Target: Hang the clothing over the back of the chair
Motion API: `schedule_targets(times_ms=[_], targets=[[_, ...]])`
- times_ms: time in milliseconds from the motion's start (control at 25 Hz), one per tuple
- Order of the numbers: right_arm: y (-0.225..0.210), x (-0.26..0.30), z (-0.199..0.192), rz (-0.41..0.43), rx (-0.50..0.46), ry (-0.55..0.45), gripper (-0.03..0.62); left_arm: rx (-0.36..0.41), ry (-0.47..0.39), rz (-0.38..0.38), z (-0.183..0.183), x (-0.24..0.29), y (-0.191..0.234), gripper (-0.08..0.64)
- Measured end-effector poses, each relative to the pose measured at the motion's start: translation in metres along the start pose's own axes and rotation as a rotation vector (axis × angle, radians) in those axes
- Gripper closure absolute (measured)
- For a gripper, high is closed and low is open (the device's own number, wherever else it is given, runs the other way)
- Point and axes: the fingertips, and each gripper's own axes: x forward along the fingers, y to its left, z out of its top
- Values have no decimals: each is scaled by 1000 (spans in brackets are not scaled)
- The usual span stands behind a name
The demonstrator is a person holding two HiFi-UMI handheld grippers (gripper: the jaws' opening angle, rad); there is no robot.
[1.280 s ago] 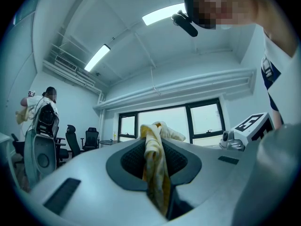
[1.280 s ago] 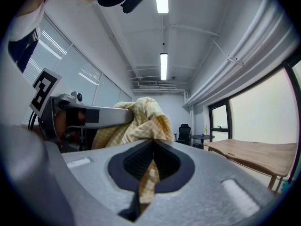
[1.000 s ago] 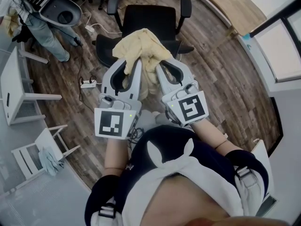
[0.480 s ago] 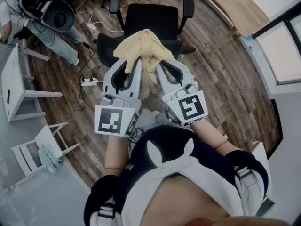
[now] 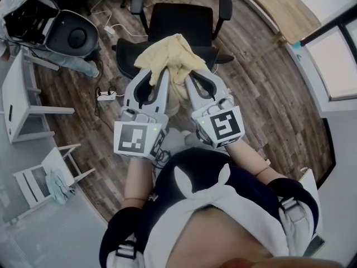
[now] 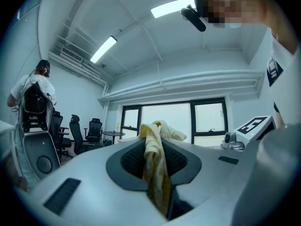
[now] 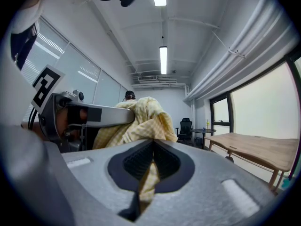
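A pale yellow checked garment (image 5: 170, 57) is bunched up in the air above the black office chair (image 5: 181, 24), which stands with its seat and armrests toward the top of the head view. My left gripper (image 5: 163, 74) is shut on the cloth's left part, and the fabric (image 6: 155, 166) runs pinched between its jaws. Close beside it, my right gripper (image 5: 188, 77) is shut on the cloth's right part (image 7: 149, 173). A length of cloth hangs down between the two grippers. Both grippers point level, side by side.
A second person (image 6: 33, 86) with a backpack stands at the left near other office chairs (image 6: 77, 133). White small tables (image 5: 19, 102) and a white chair (image 5: 44, 180) lie left, a power strip (image 5: 105, 98) on the wood floor, a wooden table (image 7: 256, 149) to the right.
Both grippers keep their hold on the cloth and have barely shifted. The person at the upper left of the head view has moved, with the backpack and round black device now nearer the chair.
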Motion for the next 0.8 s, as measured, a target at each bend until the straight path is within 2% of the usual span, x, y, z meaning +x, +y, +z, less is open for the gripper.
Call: schedule_targets(times_ms=[800], targets=[[2,-2,-3,-1,14,12,594,-48,60,18,-19,7,15,486]])
